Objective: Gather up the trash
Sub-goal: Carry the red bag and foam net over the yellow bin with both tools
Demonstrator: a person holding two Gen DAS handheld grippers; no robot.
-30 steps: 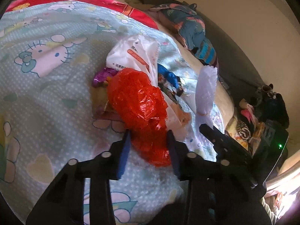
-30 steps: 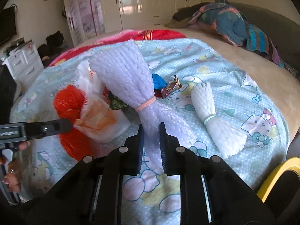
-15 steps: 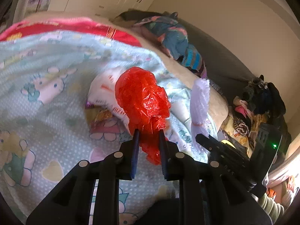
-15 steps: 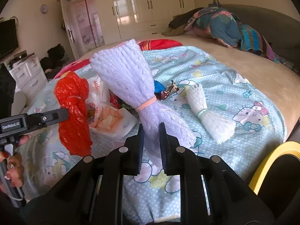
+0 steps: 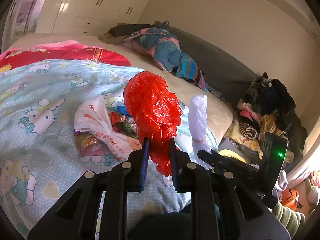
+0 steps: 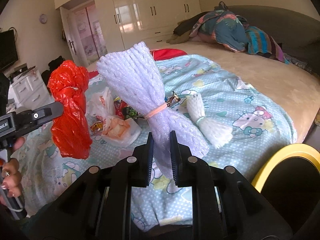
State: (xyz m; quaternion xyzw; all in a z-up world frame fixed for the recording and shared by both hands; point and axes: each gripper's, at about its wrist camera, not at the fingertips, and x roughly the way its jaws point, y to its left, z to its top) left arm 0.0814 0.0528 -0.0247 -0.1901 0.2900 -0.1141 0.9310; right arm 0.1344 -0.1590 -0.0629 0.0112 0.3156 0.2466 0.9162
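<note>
Over the bed's cartoon quilt [image 5: 40,92], the left gripper [image 5: 159,146] pinches a red bag [image 5: 152,108]; the right gripper [image 6: 162,140] clamps a foam bundle [image 6: 138,88].

Yellow-rimmed bin [image 6: 288,156] cut off at lower right

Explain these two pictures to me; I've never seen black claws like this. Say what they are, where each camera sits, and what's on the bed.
No robot here: a person carries a hand-held gripper in each hand, each with a camera looking out along its two fingers.

In the left camera's view, the left hand-held gripper is clamped on a crumpled red plastic bag, lifted off the bed.

In the right camera's view, the right hand-held gripper pinches a white foam net bundle tied with a rubber band.

Left on the cartoon-print blanket: a knotted white plastic bag, snack wrappers and a smaller foam net.
</note>
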